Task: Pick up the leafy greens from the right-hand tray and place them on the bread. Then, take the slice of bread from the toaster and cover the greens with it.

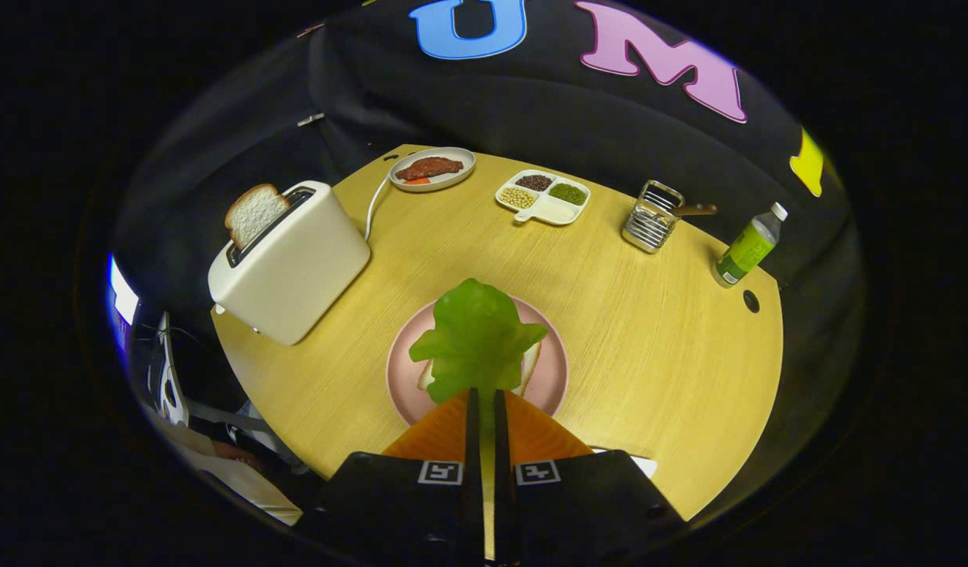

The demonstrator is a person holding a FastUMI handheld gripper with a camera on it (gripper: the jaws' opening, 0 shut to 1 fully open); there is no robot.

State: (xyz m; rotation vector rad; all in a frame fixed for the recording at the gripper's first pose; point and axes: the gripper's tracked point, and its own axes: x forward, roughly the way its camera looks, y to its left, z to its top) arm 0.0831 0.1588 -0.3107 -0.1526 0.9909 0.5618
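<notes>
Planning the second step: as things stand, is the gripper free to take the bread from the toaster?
Probably not yet: the gripper is shut on the leafy greens over the plate. Otherwise the slice stands proud of the toaster, unobstructed.

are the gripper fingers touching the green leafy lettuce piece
Touching. In the gripper view the gripper has both fingers closed on the lower edge of the green leafy lettuce piece, holding it above the pink round plate.

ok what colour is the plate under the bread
Pink, a plain round plate under the bread and greens, best seen in the gripper view.
</notes>
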